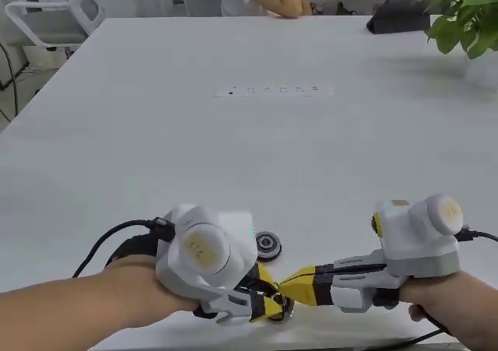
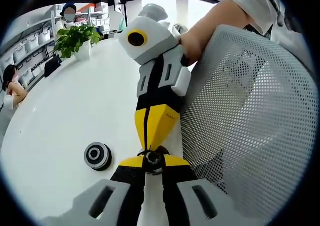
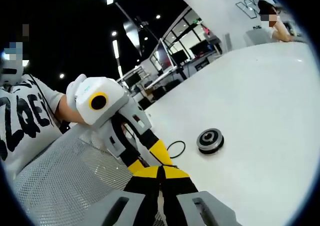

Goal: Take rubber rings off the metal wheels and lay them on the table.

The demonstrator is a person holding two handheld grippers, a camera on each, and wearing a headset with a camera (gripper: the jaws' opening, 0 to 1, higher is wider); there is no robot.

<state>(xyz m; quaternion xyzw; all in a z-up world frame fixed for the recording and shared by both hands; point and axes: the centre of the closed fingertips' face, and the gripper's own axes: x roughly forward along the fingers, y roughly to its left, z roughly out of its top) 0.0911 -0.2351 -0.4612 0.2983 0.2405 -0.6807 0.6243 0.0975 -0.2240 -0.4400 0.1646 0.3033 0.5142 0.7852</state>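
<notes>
Fingers [image 2: 131, 162] of the left gripper [image 2: 151, 159] are clenched on a small metal wheel [image 2: 153, 159], one yellow tip on either side of it. Right gripper [image 3: 160, 170]: jaws drawn together to a thin slit, tips meeting that wheel from the opposite side. Whether anything is pinched between them, cannot tell.

Landmark: second metal wheel [image 1: 267, 244], lying flat and free on the white table [image 1: 257, 149], with a dark band round its rim. Both pairs of tips meet just on the person's side of the second metal wheel, near it but apart.

Right gripper view: thin black loop [image 3: 175, 147] between the second metal wheel and the left gripper's tips. Lying or hanging, cannot tell. Grey mesh chair back [image 2: 250, 126] is beyond the tips, on the side away from the second metal wheel.
</notes>
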